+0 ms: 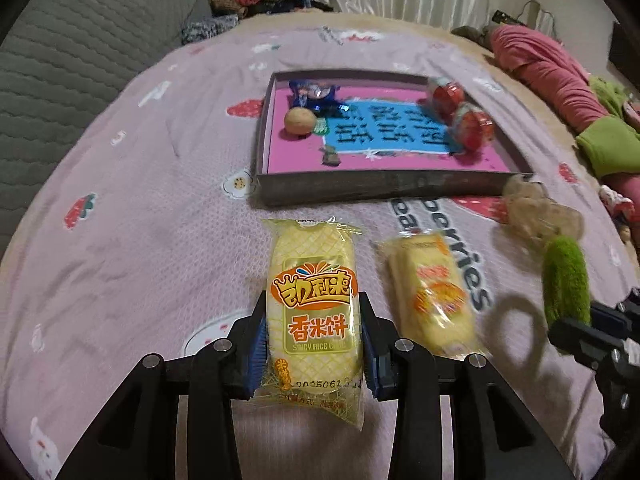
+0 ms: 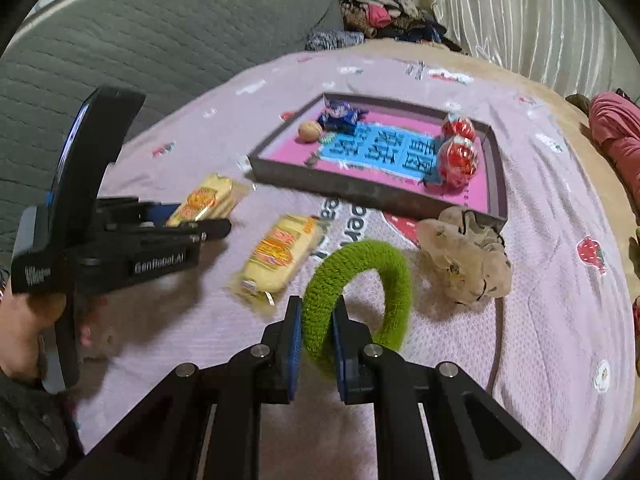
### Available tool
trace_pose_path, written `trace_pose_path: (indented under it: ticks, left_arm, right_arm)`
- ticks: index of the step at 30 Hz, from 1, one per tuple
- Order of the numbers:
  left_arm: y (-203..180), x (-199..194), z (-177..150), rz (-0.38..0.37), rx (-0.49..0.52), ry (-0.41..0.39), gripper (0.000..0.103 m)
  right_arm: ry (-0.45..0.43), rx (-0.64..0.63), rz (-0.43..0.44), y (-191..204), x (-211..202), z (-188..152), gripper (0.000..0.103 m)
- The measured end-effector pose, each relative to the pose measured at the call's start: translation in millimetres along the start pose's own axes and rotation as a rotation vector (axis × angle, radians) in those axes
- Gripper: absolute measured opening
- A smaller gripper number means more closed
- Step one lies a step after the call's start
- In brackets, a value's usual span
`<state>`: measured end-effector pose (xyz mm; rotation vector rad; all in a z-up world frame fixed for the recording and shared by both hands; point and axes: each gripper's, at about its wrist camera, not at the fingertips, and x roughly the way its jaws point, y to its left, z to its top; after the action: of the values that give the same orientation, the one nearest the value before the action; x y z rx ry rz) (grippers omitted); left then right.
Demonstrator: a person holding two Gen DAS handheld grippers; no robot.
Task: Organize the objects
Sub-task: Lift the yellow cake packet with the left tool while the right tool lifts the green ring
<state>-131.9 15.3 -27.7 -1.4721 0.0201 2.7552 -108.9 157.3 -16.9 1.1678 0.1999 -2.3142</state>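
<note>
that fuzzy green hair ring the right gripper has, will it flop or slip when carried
The fuzzy green knitted hair ring probably squashes: it narrows between the right gripper pads. It holds its loop, so likely springy, not floppy. Its fuzzy surface should resist slipping.

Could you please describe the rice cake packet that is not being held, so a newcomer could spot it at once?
Find the grey box on the pink bedspread. On the cloth before its near wall lies a yellow rice cake packet, left of the green ring. Unlike its twin in the left gripper, nothing grips it.
</note>
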Motion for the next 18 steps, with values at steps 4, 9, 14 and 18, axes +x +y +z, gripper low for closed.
trace_pose_path:
  ticks: [4,9,14,18]
  left_arm:
    - [-1.9,-26.5,-9.3,-0.001,0.002,-0.033,0.04]
    - [-9.7,-58.5,-19.5,-0.006,0.021,-0.074,0.04]
    - [-16.7,-87.8,-27.3,-0.006,0.031,-0.116,0.04]
    - [-19.5,-105.6,-31.5,-0.005,0.033,-0.143,0.04]
  right_arm:
    - [-0.041,0.007,0.017,8.9,-23.8,-2.6,0.014]
    - [-0.106,0.027,0.037,16.5,-53.6,-2.8,0.014]
    - [-0.147,0.022,0.032,25.8,-77.4,-2.9,0.014]
    - [-0.176,0.018,0.038,32.7,-94.2,-3.9,0.014]
